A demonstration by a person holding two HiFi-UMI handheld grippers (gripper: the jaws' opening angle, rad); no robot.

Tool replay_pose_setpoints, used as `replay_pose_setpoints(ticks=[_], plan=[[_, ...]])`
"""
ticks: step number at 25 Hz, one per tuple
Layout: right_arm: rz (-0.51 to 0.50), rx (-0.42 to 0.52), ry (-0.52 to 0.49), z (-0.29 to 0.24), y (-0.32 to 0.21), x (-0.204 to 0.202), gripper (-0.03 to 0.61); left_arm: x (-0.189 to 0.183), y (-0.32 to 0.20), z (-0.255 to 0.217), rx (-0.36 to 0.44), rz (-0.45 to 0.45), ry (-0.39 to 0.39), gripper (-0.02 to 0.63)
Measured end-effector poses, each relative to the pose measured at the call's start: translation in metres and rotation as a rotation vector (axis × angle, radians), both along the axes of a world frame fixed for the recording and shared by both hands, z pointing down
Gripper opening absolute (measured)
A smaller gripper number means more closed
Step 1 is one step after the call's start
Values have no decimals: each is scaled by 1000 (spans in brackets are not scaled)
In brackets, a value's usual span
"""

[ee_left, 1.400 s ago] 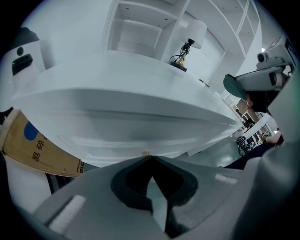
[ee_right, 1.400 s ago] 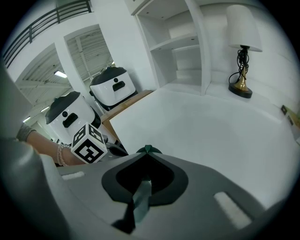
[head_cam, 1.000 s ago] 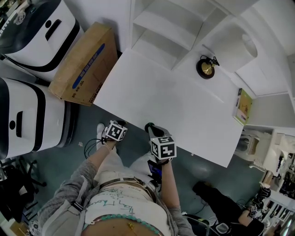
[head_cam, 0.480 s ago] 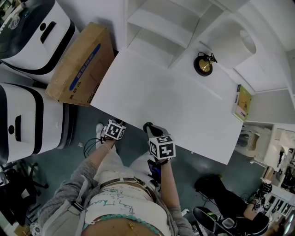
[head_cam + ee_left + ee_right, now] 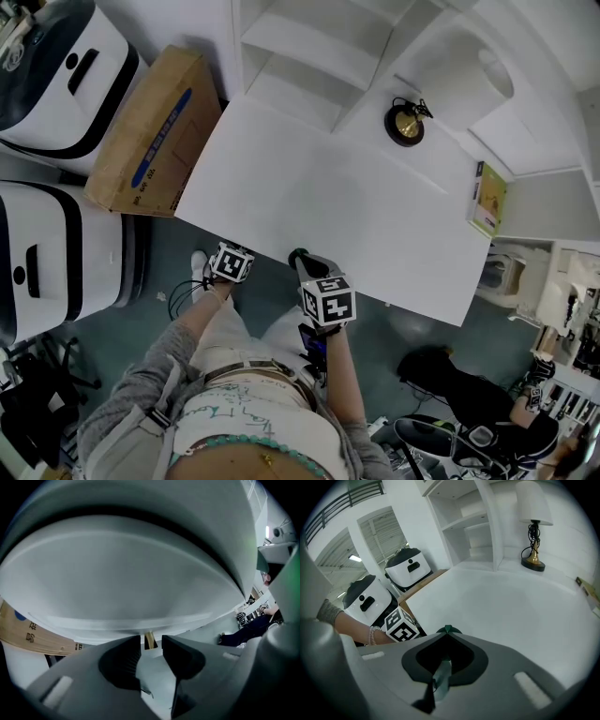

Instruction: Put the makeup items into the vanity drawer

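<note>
- The cardboard box [image 5: 145,136] leaned against the table's left end. I judged it out of the way unless my left elbow swung wide.
- The left gripper [image 5: 151,645] sat low at the near edge of the table [image 5: 356,216]. Its jaws stood a narrow gap apart with nothing gripped. A small brass knob [image 5: 150,637] showed in that gap, just past the tips.
- The pale panel [image 5: 122,583] filling that view looked plain and smooth, and I took it for the drawer front. It lay flush under the tabletop, so I judged the drawer to be shut.
- The risk here, as I saw it, was the small knob. If the jaws closed off-centre they could slip off it. A pull at an angle might jam the drawer or drag the gripper against the panel.
- The right gripper [image 5: 446,631] hovered above the near edge, to the right of the left one. Its jaws were pressed together on nothing.
- I could see no makeup items on the bare white tabletop in any view. My worry was opening the drawer with nothing to put in it.
- The lamp [image 5: 405,125] stood at the far right, with a booklet [image 5: 487,199] on the right edge. A careless sweep of the right arm could knock either one.
</note>
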State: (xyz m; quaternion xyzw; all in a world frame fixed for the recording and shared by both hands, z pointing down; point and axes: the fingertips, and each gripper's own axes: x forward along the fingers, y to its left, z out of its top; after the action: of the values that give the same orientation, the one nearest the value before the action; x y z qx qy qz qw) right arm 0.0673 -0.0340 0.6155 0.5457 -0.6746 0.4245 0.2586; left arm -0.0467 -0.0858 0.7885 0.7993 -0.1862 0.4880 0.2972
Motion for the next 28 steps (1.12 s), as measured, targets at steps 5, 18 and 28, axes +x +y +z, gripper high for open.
replay_pose_setpoints(ticks=[5, 18, 28], plan=[[17, -4, 0, 0, 4, 5, 31, 0, -3, 5, 0, -21, -16, 143], [27, -11, -2, 1, 7, 10, 31, 3, -1, 12, -5, -31, -20, 95], [42, -6, -2, -2, 11, 12, 31, 4, -2, 10, -14, -52, -5, 94]])
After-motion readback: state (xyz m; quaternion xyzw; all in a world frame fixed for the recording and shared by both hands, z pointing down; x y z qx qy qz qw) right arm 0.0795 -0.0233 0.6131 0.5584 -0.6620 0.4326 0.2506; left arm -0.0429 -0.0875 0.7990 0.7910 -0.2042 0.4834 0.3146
